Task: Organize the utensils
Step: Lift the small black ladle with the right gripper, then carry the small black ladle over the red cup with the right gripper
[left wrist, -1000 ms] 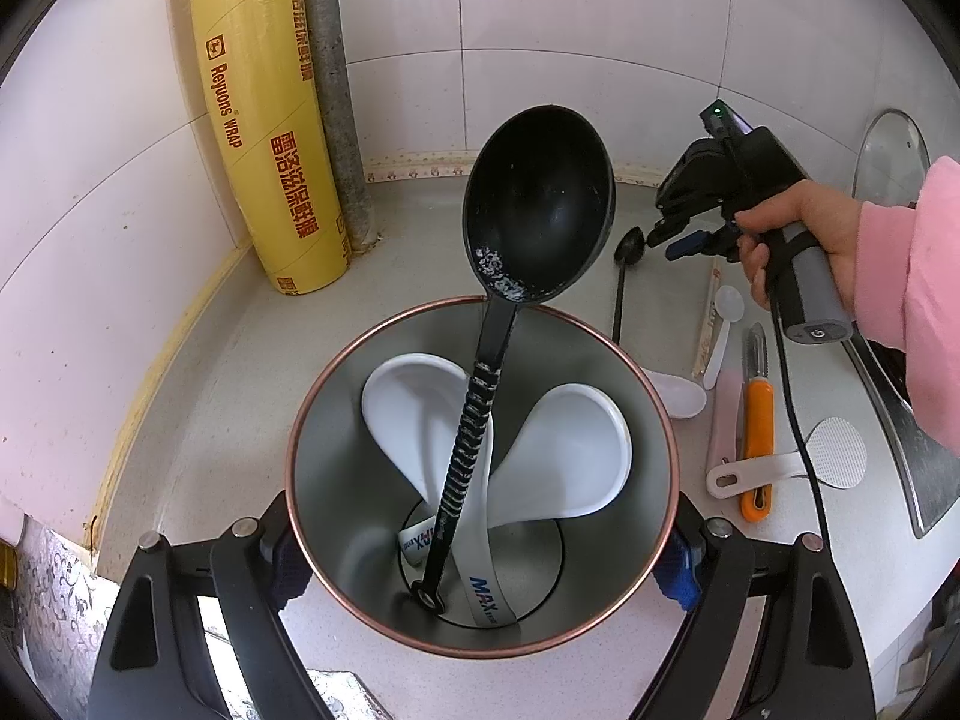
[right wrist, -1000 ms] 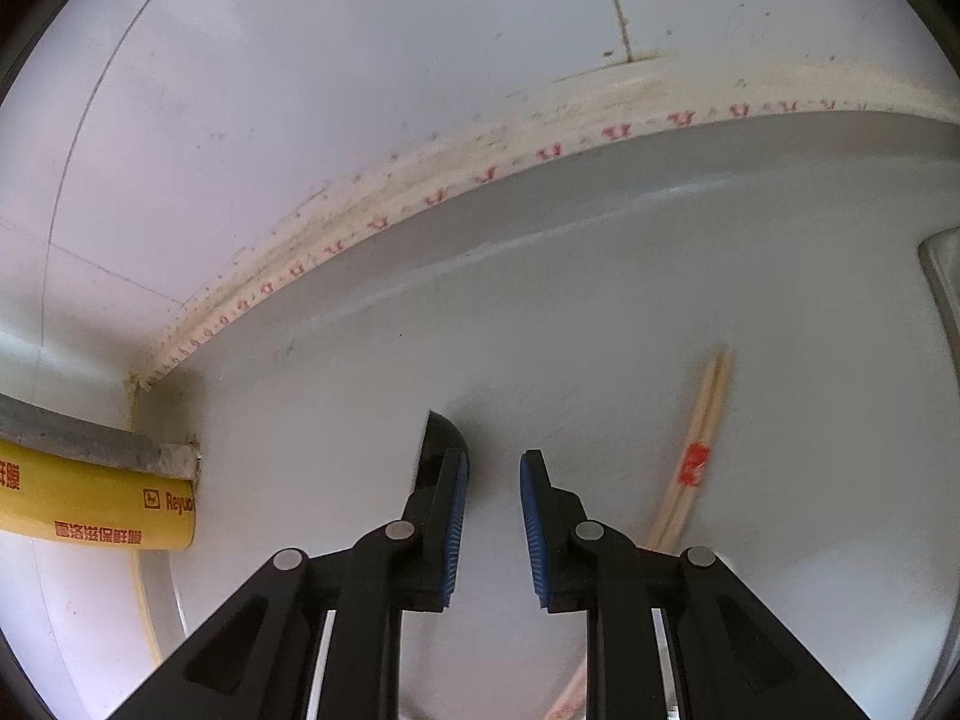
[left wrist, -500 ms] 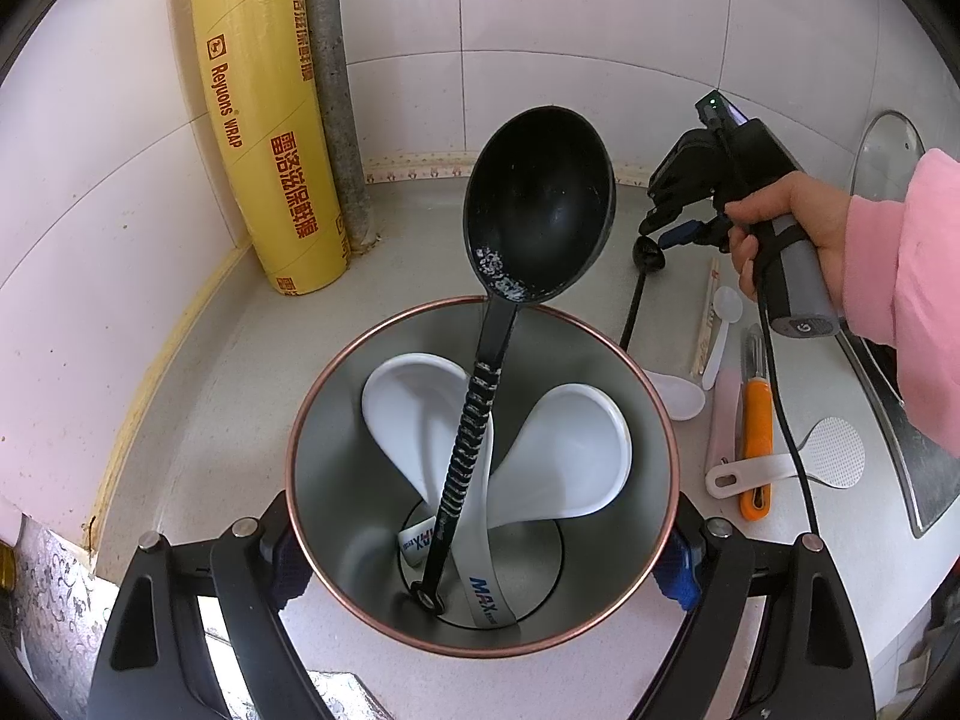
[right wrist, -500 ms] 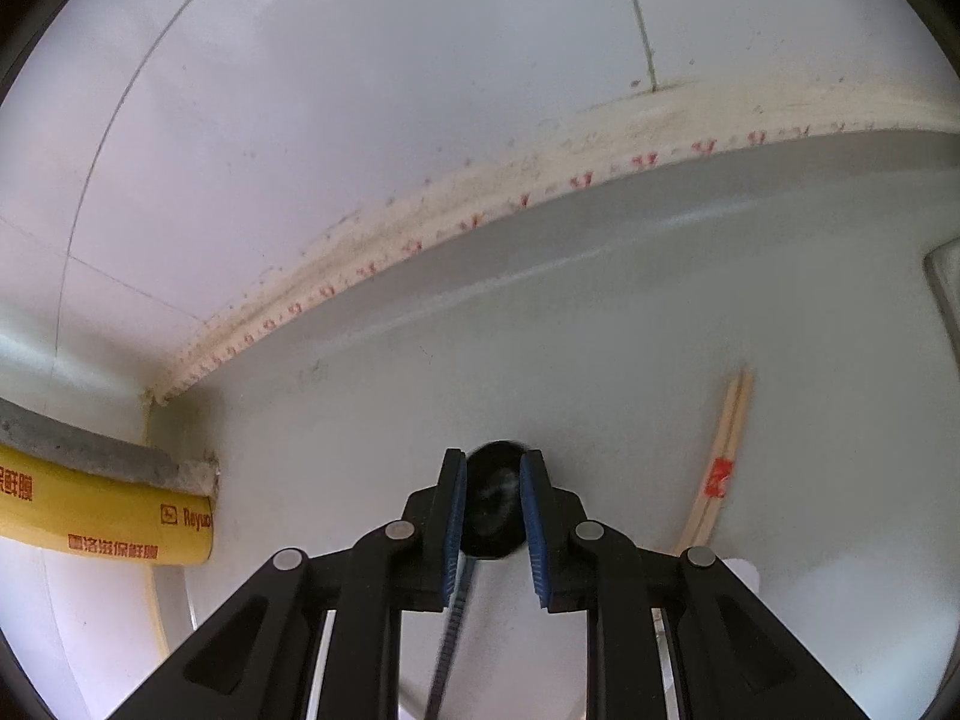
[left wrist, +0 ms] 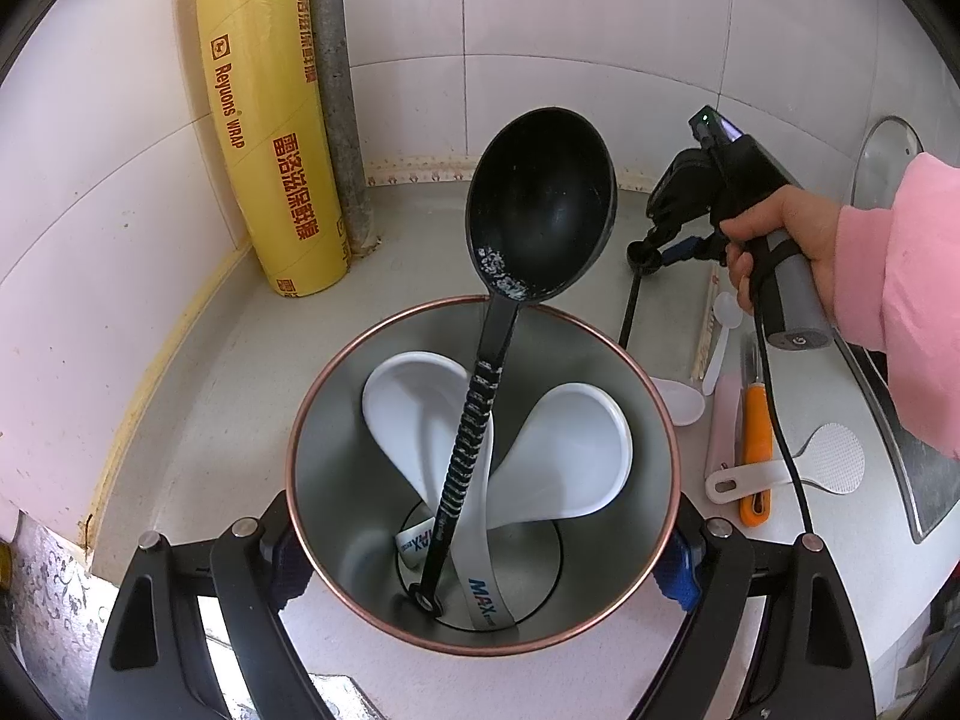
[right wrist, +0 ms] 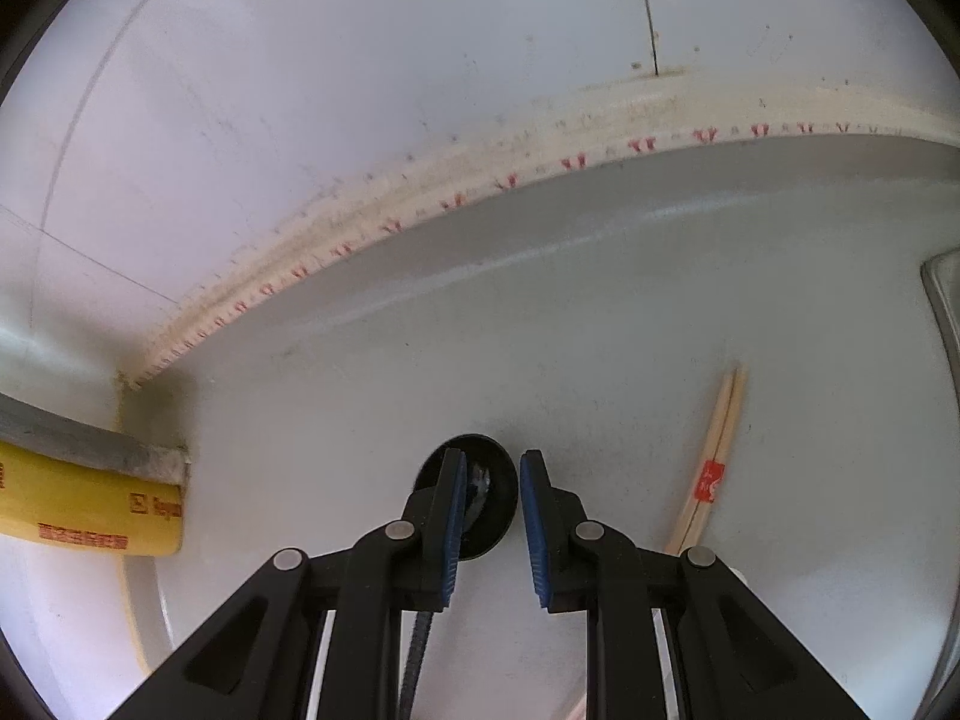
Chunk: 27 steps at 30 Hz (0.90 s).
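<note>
Steel cup (left wrist: 336, 450) with a copper rim fills the lower middle of the left wrist view, clamped between the pads of the left claw (left wrist: 480, 564). Inside it stand a black ladle (left wrist: 540, 204) and two white spoons (left wrist: 570, 450). At upper right a hand (left wrist: 780, 228) in a pink sleeve (left wrist: 900, 276) holds the right claw (right wrist: 492, 516), its jaws narrow around the bowl of a small black spoon (right wrist: 489, 480) with a gap showing on the right side; whether they grip it I cannot tell. Chopsticks (right wrist: 714, 462) lie on the grey surface (right wrist: 600, 330) to its right. A yellow wrap roll (left wrist: 264, 120) stands upper left.
</note>
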Motion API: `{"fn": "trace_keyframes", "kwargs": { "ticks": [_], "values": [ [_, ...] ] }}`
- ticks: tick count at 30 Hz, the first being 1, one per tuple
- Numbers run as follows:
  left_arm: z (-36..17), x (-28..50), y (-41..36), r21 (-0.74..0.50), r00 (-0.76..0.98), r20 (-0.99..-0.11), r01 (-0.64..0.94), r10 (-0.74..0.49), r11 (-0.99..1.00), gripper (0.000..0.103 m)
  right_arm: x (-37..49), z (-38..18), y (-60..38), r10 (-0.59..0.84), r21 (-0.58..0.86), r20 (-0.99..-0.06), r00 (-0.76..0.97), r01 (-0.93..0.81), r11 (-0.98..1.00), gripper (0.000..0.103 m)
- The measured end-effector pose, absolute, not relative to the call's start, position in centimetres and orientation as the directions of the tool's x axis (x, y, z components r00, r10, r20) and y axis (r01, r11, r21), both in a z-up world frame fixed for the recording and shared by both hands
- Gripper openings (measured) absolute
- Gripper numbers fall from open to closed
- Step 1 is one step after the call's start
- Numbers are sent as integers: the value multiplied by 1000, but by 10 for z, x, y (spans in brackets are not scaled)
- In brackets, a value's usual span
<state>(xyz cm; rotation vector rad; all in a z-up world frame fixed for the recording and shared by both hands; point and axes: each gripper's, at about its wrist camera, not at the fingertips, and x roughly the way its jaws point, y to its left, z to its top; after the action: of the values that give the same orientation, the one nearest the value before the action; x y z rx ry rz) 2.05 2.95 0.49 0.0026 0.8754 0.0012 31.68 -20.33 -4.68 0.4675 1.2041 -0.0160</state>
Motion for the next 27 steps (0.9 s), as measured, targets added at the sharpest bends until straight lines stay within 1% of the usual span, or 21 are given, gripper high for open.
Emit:
{"fn": "trace_keyframes", "kwargs": {
  "ticks": [5,6,7,9,11,16,23,27],
  "values": [
    [5,19,30,0,644,-765,-3,2,1000,89,318,-55,-197,218,312,-914,344,250,916,22],
    [5,19,30,-1,644,-765,-4,2,1000,89,318,-55,-196,219,314,-913,345,250,916,18],
    [5,19,30,-1,644,-765,-5,2,1000,89,319,-55,-194,219,314,-913,345,250,916,17],
    [6,19,31,-7,643,-766,-8,0,1000,89,319,-55,-192,194,284,-922,335,245,927,6],
    [6,19,31,-9,644,-765,-9,-1,1000,89,319,-55,-189,182,269,-925,335,237,933,5],
    [6,19,32,-7,648,-762,-10,2,1000,89,313,-40,-185,200,301,-899,389,217,929,4],
    [7,20,34,-12,649,-761,-14,0,1000,89,289,8,-182,225,324,-835,501,118,939,4],
    [7,19,33,-5,650,-760,-7,1,1000,89,275,38,-187,219,310,-803,555,75,948,4]
  ]
}}
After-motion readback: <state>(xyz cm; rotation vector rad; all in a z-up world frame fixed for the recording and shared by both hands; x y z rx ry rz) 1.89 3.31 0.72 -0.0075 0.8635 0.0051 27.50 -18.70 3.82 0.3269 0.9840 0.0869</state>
